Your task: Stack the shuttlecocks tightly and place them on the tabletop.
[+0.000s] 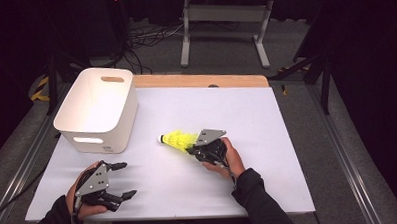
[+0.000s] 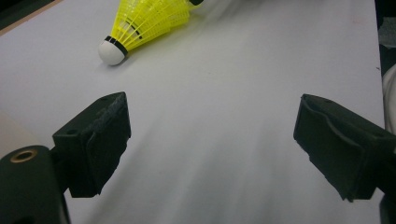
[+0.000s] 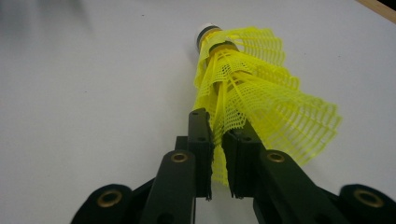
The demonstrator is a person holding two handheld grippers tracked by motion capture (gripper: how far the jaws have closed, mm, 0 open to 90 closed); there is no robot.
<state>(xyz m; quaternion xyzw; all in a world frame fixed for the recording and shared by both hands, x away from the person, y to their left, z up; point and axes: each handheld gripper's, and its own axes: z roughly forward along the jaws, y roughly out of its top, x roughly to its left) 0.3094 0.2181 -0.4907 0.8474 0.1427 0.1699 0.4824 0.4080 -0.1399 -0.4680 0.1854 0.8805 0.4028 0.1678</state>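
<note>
Item one, your right gripper (image 1: 194, 149): its fingers (image 3: 201, 140) pinch the yellow mesh skirt of the shuttlecock (image 1: 177, 140), which lies near the middle of the white tabletop (image 1: 267, 139) with its white cork tip pointing toward 9 o'clock, and a thin gap shows between the pads with the mesh caught in it. Item two, your left gripper (image 1: 123, 180): it rests at about 7 o'clock on the tabletop, well apart from the shuttlecock, its fingers (image 2: 100, 140) spread wide and empty. Item three, a white bin (image 1: 97, 109): it stands at about 10 o'clock.
</note>
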